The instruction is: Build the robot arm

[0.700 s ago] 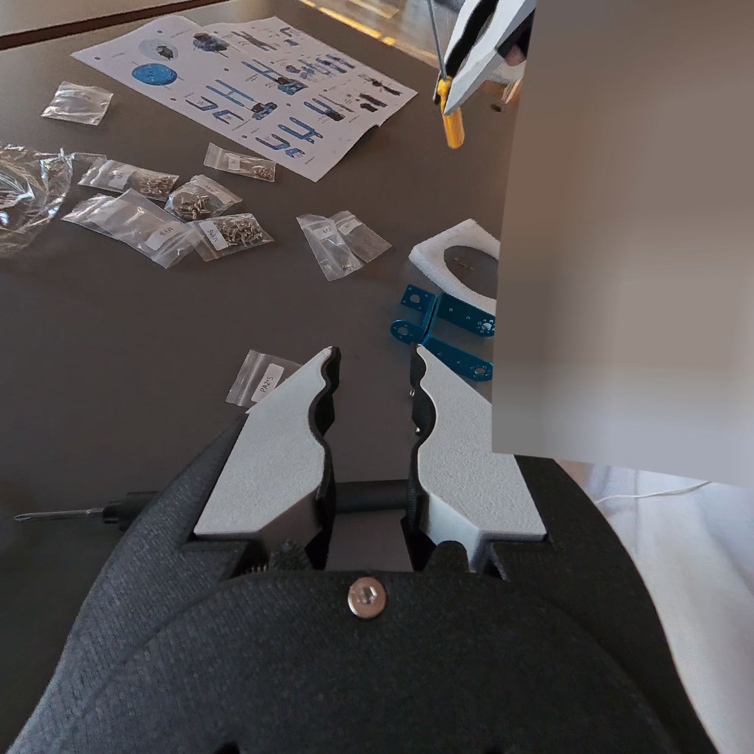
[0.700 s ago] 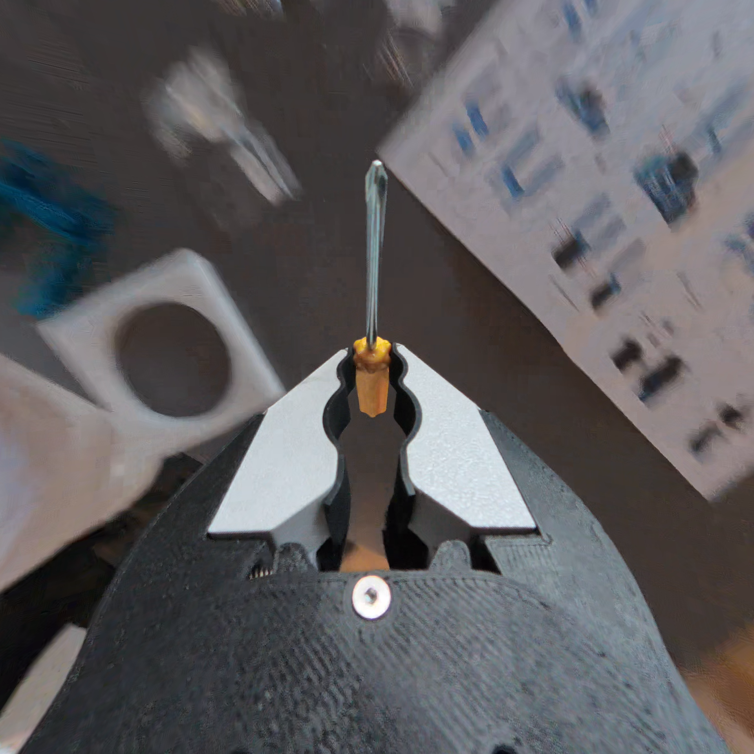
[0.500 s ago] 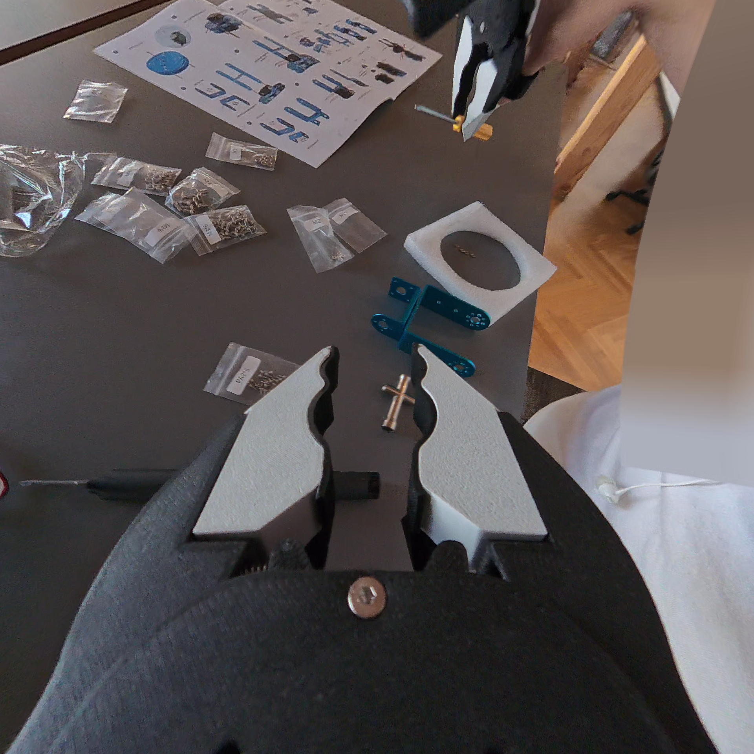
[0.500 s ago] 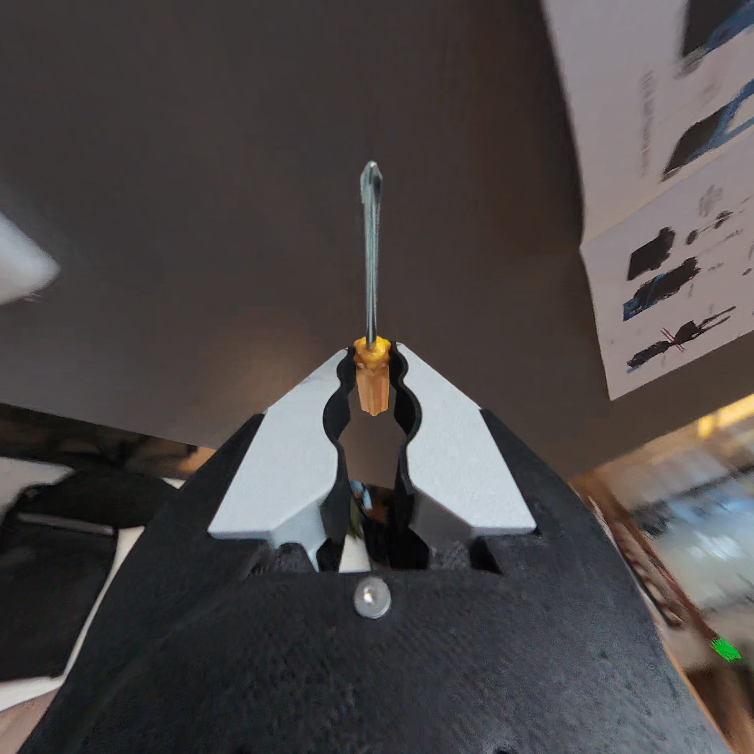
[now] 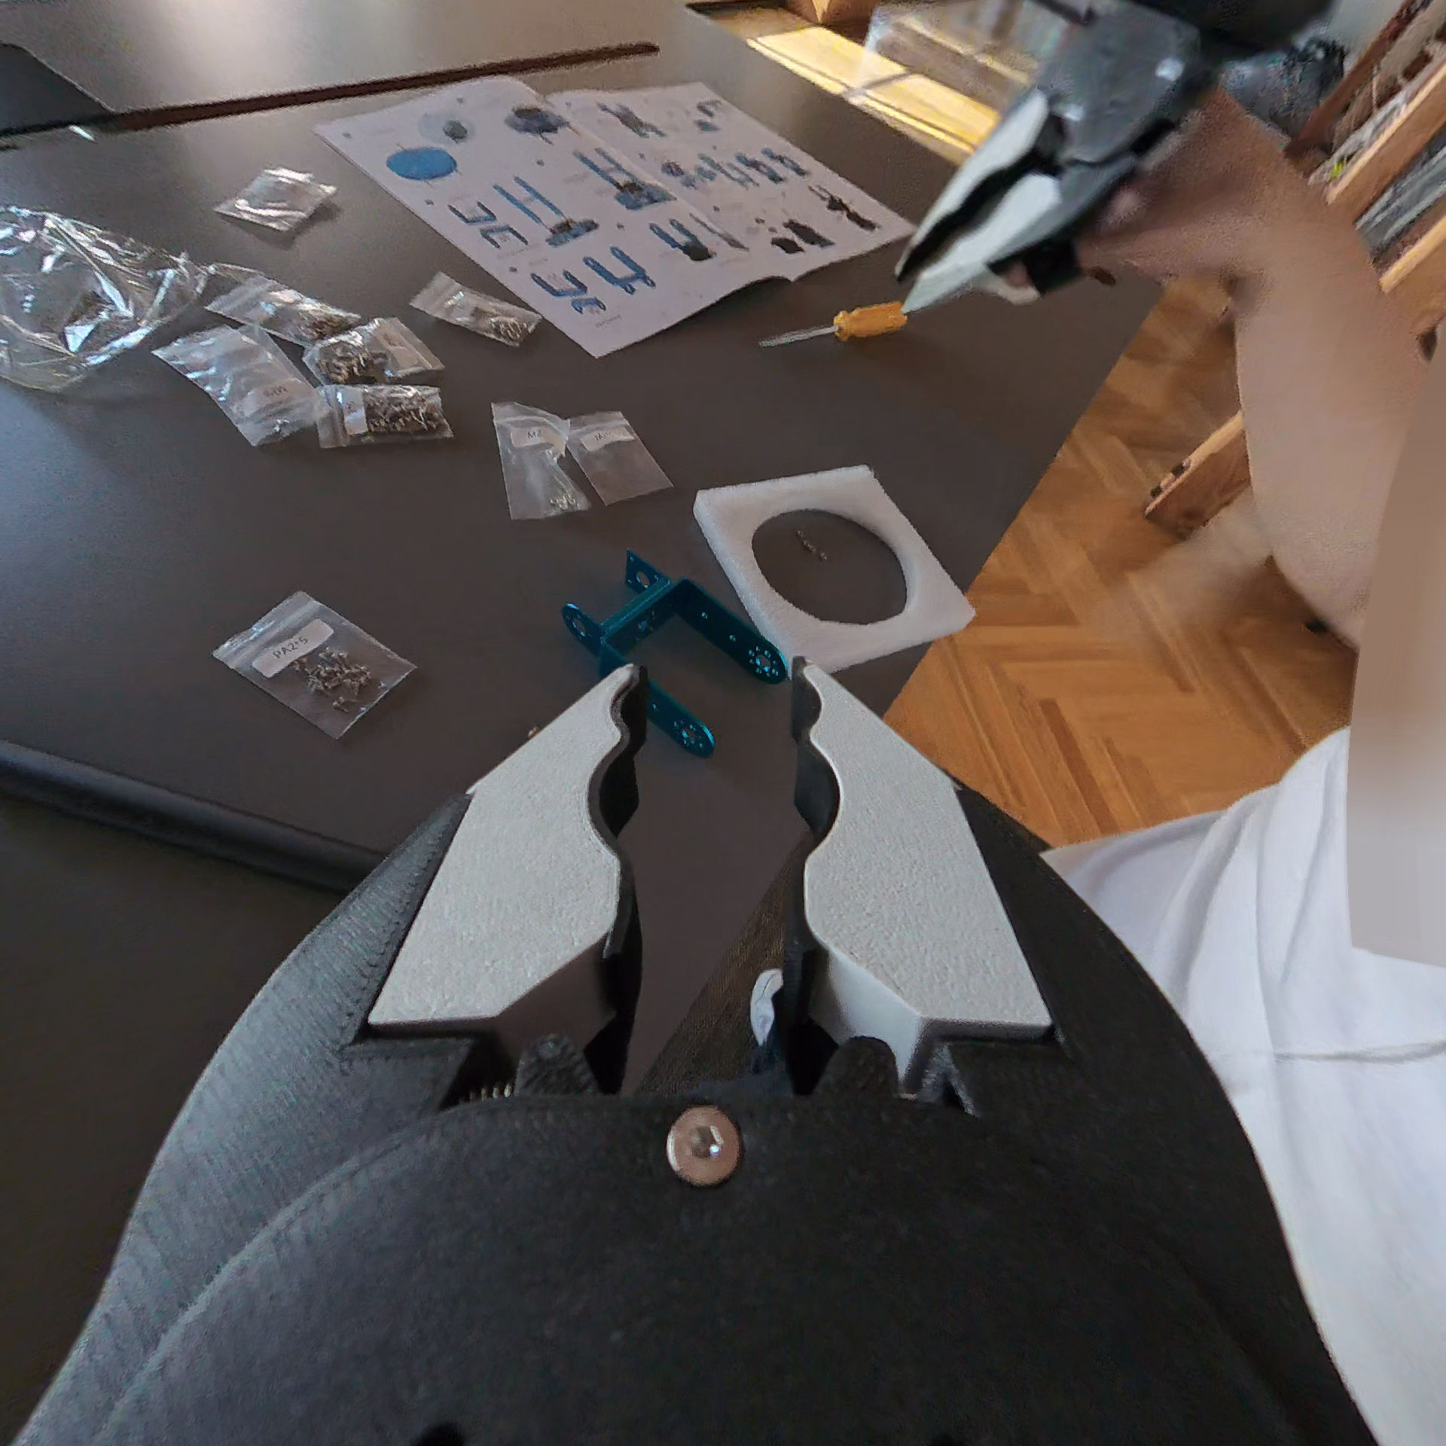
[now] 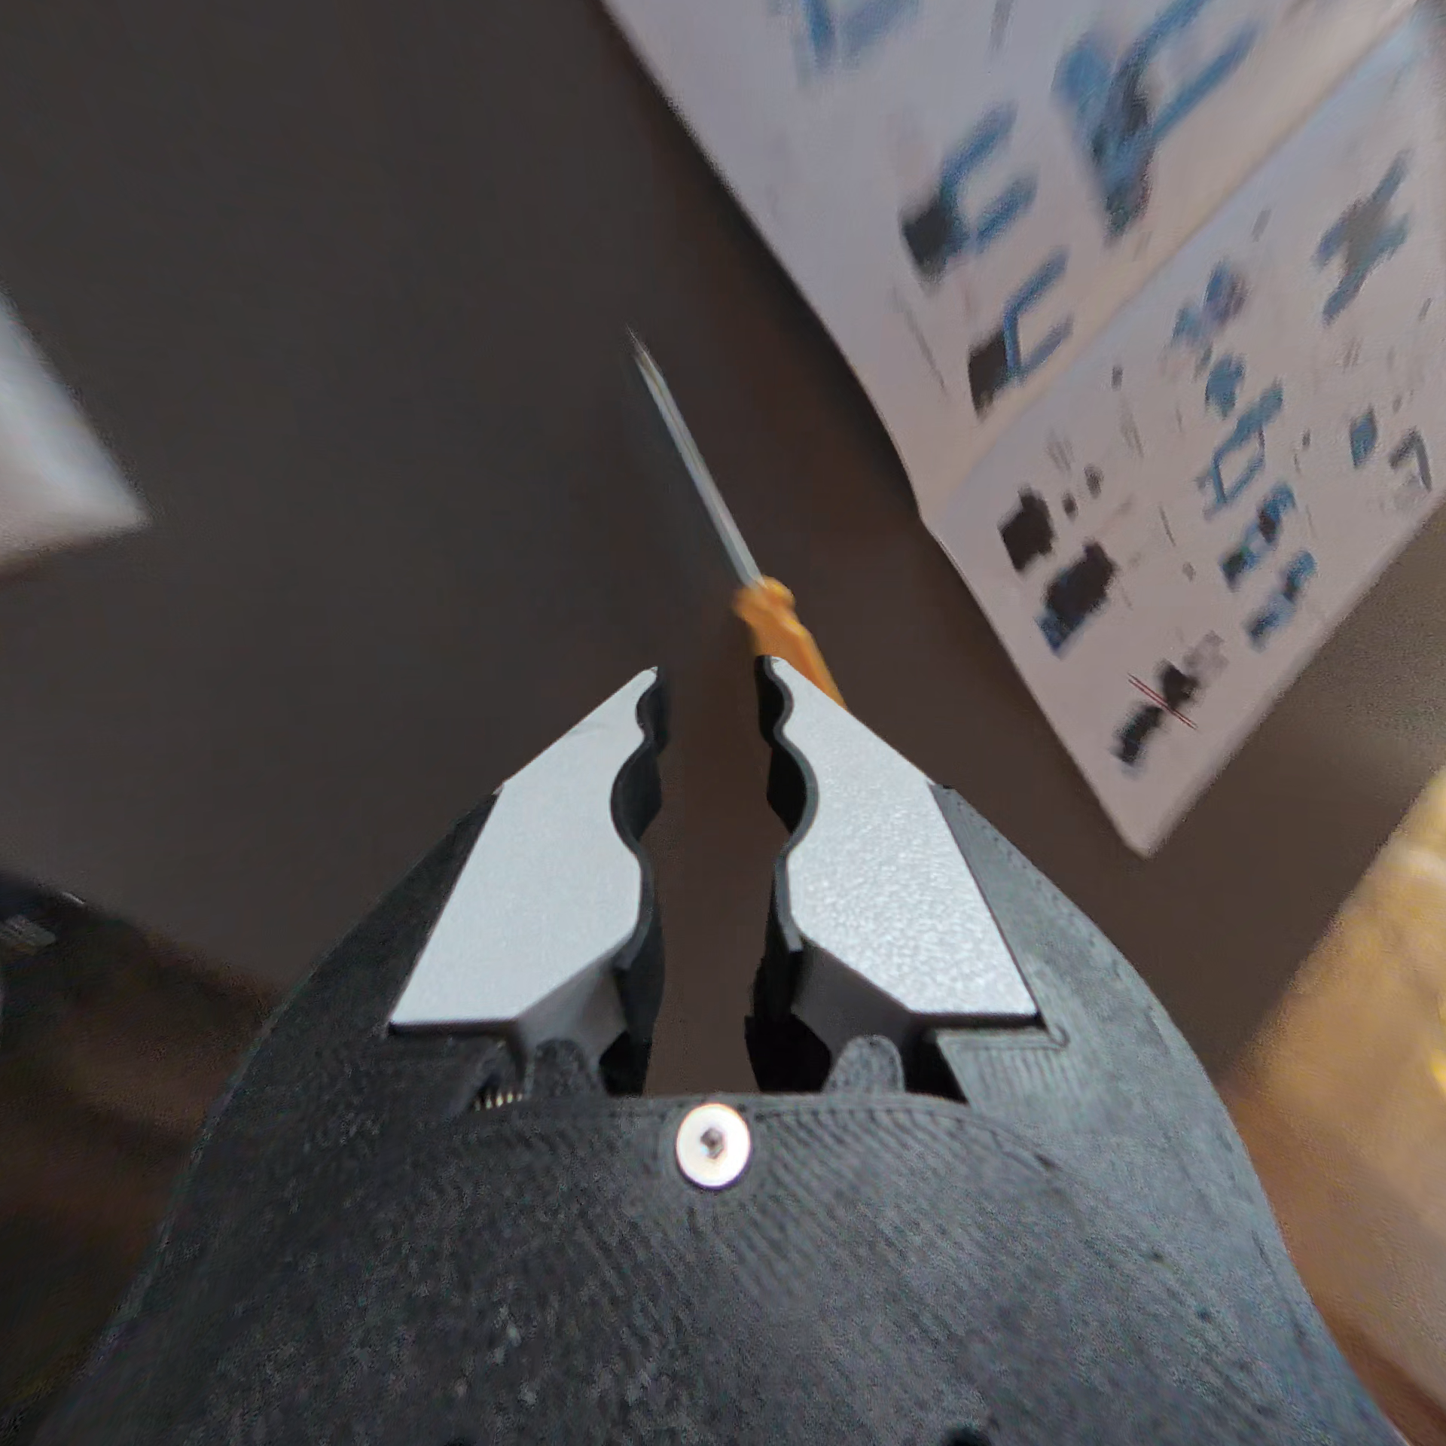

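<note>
A small screwdriver with an orange handle (image 6: 771, 622) lies on the dark table, just ahead of and right of my right gripper (image 6: 708, 673), which is open and empty. It also shows in the left wrist view (image 5: 865, 321), with the right gripper (image 5: 915, 285) just above its handle end. My left gripper (image 5: 716, 681) is open and empty, held above the table edge. A blue metal bracket (image 5: 665, 626) lies just ahead of its fingertips.
A white foam square with a round hole (image 5: 829, 563) lies by the table's right edge. Several small bags of screws (image 5: 313, 661) and a printed instruction sheet (image 5: 610, 203) lie further out. Crumpled clear plastic (image 5: 70, 289) is at the left. Wooden floor (image 5: 1095, 665) is at the right. Some 40 centimeters of space lies between my two pairs of fingers. From my left tips it is roughly 12 centimeters to the blue metal bracket (image 5: 665, 626); from my right, 30 centimeters.
My right gripper has opened and let go of the orange screwdriver, which now lies on the table. My left gripper has drawn back towards the table edge, staying open.
</note>
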Tool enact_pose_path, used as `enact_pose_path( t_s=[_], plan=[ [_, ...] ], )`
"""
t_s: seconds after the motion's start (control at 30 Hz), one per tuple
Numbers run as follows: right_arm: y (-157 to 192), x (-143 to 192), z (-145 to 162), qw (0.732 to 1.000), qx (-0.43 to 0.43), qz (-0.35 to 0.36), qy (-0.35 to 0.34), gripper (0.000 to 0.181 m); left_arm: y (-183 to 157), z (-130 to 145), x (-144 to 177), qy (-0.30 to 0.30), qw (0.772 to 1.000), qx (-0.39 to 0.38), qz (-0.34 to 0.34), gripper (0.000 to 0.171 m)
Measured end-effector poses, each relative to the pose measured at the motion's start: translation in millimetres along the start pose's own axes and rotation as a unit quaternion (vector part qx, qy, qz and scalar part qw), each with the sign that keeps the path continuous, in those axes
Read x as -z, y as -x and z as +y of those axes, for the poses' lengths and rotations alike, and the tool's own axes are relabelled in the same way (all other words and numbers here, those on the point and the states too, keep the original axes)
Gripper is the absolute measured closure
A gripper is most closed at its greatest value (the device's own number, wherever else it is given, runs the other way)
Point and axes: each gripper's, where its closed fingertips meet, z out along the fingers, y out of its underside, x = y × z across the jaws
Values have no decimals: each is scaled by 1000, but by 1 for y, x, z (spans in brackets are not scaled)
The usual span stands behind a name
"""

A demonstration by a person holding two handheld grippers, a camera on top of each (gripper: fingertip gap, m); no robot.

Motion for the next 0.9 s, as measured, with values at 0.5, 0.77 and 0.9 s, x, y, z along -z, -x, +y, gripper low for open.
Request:
enact_pose_path(
  t_s=[0.5,0.77,0.9],
  plan=[
    [192,12,-66,983,-85,-119,-109,168,47,-46,-36,51,977,-147,143,134],
    [199,3,-74,961,-206,-124,-133,169,71,-28,-4,67,960,-139,231,136],
    [195,-1,-71,964,-214,-108,-119,168,71,-27,7,58,959,-125,248,136]
  ],
)
